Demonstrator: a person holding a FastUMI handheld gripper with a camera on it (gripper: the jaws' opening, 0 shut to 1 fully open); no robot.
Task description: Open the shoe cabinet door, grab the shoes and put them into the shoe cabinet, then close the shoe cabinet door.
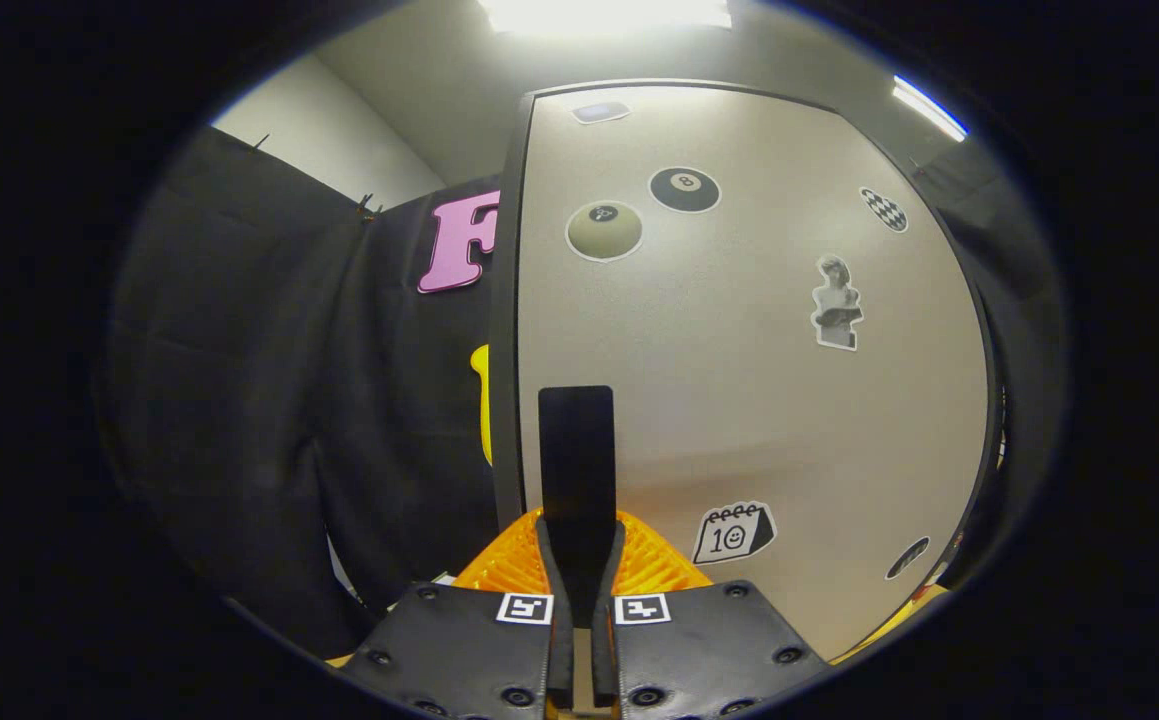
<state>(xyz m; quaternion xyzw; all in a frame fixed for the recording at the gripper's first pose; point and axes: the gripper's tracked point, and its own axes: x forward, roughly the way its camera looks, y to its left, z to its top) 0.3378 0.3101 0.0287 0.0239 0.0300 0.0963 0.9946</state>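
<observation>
The gripper (579, 530) is seen as two flat, matte mounting plates (459, 645), one on each side of the door handle (576, 460), each with angled outer corners. Round recessed screws (787, 655) are set along the plates' edges. A small square marker (524, 608), white with a black block pattern, is fixed on each plate's corner nearest the handle. Ahead of the plates, the fingers (654, 560) are ribbed with fine parallel ridges and fan outward from the handle. Both are pressed against the handle's sides.
</observation>
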